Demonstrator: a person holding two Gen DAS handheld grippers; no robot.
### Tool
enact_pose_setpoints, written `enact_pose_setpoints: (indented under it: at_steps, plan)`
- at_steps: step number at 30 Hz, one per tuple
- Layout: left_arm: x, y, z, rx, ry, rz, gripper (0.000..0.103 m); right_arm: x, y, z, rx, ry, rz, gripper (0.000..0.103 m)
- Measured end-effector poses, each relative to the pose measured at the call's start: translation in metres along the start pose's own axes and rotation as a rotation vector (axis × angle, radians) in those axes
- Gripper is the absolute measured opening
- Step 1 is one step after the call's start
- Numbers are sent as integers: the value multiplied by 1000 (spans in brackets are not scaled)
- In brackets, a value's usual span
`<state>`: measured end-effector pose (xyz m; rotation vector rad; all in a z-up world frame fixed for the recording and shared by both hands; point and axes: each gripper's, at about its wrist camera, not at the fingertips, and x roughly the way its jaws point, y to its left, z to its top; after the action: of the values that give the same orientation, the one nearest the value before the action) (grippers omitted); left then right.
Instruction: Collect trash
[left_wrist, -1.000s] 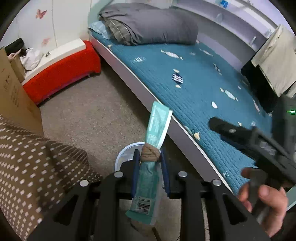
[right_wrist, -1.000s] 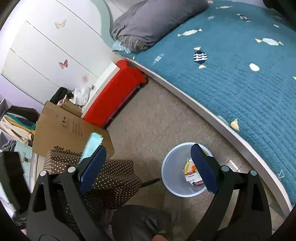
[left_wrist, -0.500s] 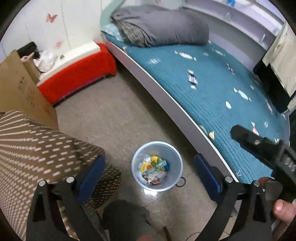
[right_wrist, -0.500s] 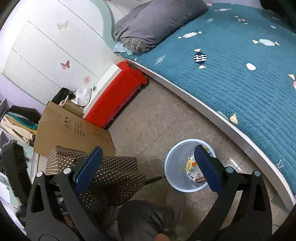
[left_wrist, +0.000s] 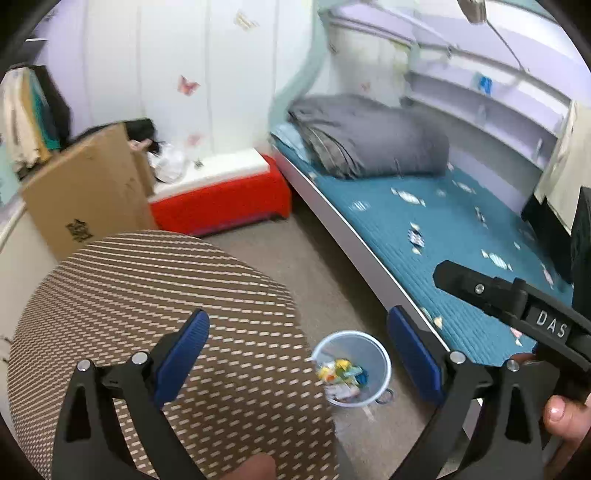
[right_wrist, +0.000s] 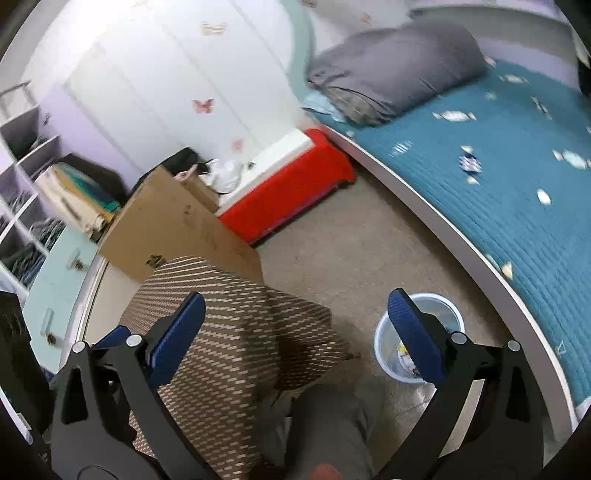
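Note:
A pale blue waste bin (left_wrist: 373, 349) stands on the floor beside the bed, with colourful wrappers (left_wrist: 341, 371) inside. It also shows in the right wrist view (right_wrist: 452, 314), partly behind my right finger. My left gripper (left_wrist: 299, 354) is open and empty, high above the bin and the stool. My right gripper (right_wrist: 295, 332) is open and empty, also high above the floor. The right gripper's black body (left_wrist: 517, 306) shows at the right of the left wrist view.
A brown dotted stool cushion (left_wrist: 159, 332) sits left of the bin. A bed with a teal cover (left_wrist: 424, 221) and grey pillow (left_wrist: 369, 136) runs along the right. A red bench (left_wrist: 221, 199) and a cardboard box (left_wrist: 85, 192) stand by the far wall.
My left gripper opened and let go of the teal packet, which is no longer in view. Both grippers then rose and tilted up, away from the bin.

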<state>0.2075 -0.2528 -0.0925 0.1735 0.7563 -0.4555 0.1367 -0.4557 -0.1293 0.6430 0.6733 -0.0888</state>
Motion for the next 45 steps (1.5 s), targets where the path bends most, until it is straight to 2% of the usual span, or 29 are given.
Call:
enact_pose_setpoints:
  at_steps: [9,18,21,28,32,45]
  plan:
    - [-88,62,-18,-100,-152,119,95,-40,94,-14,-207,-53,-8,97]
    - [-177,101,-34,-161,-360,314,98,-94,170,-33,-434,-203,-2,97]
    - [-204,107,-41,-189,-411,348,98,-111,184,-39,-476,-256,-9,97]
    - [-241,112,-57,-235,-495,308,98,-149,200,-54,-516,-373,-9,97]
    - [-251,104,-64,-210,-518,319,98,-162,206,-64,-535,-414,-7,97]
    - [-281,84,-74,-212,-580,329,98,-189,206,-77,-557,-481,5,97]
